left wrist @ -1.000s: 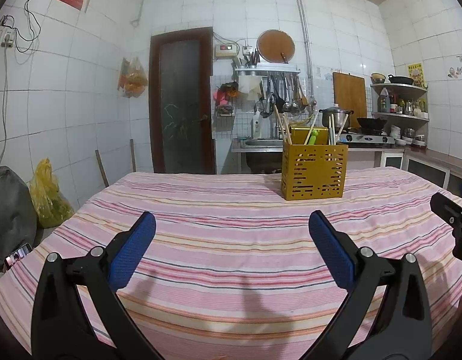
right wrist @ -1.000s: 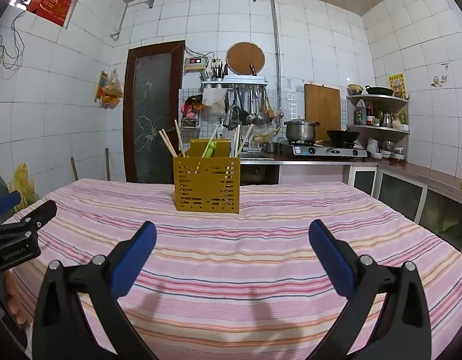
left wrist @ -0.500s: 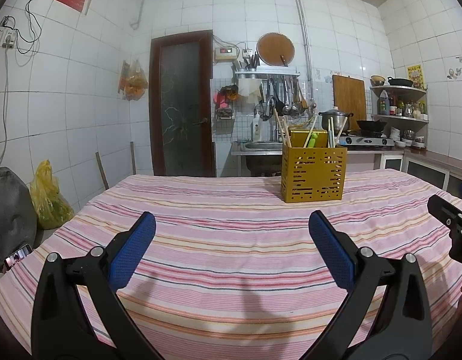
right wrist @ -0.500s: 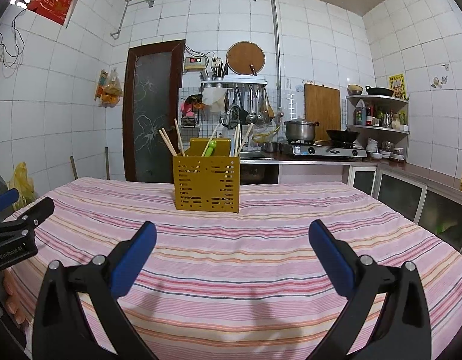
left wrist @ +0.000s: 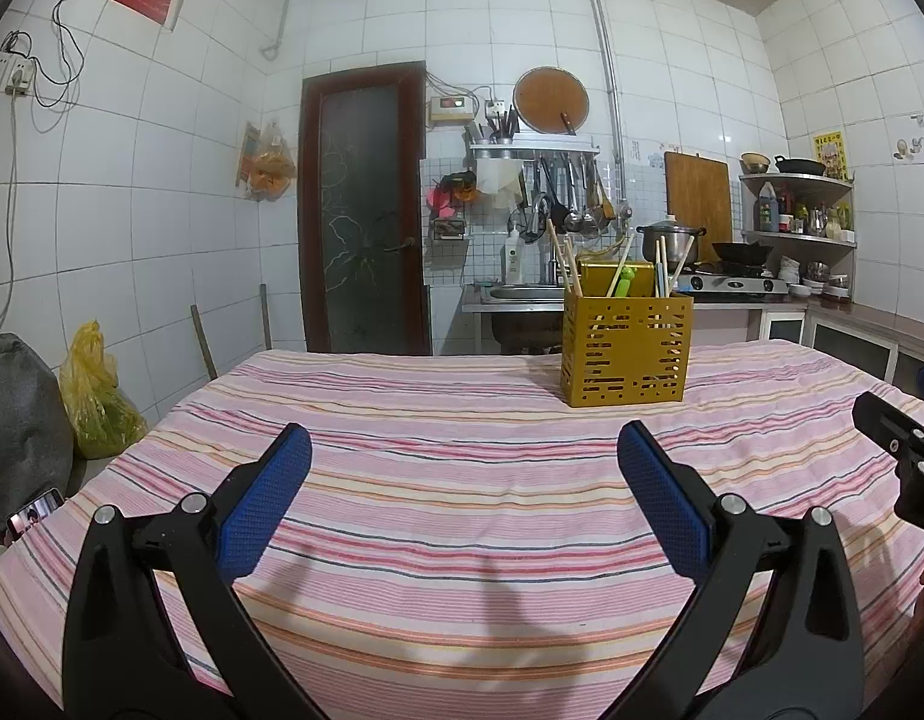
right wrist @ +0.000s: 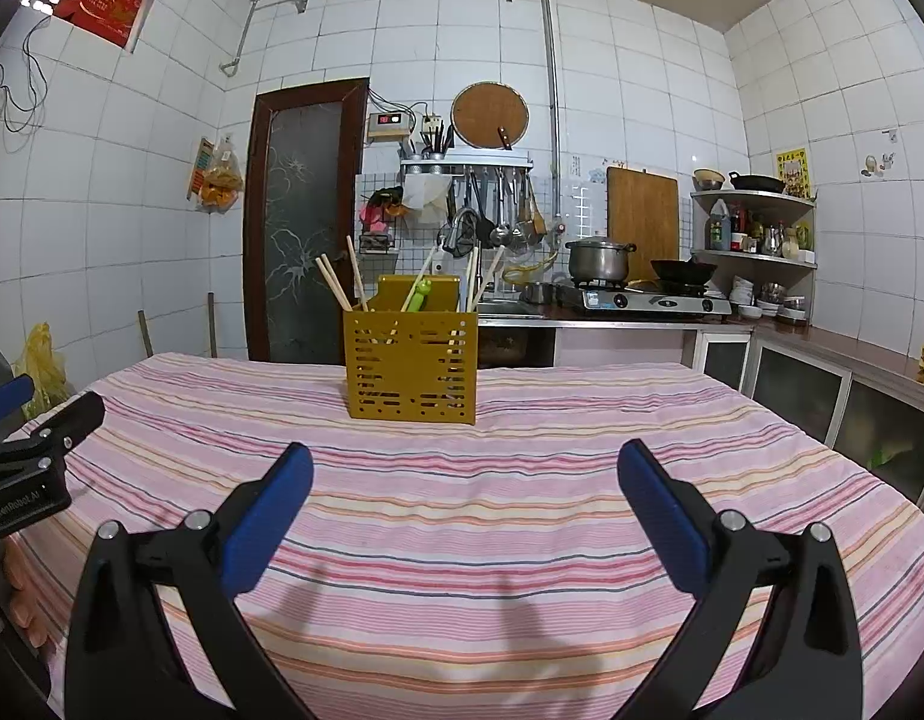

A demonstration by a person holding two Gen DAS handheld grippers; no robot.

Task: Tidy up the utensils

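Several chopsticks (right wrist: 335, 283) upright in yellow caddy (right wrist: 411, 365), left claw (left wrist: 462, 462) wide, right claw (right wrist: 465, 477) wide

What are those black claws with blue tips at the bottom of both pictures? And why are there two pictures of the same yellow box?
A person holds a grabbing tool in each hand, and each tool carries its own camera. One picture looks out from the left gripper, the other from the right gripper. The blue parts are soft pads on the tips. Both grippers are wide open and hold nothing. They hang above a table with a striped pink cloth. On it stands a yellow holder with chopsticks and a green utensil sticking out. That is why you see it twice. At each picture's edge you can glimpse the other gripper.
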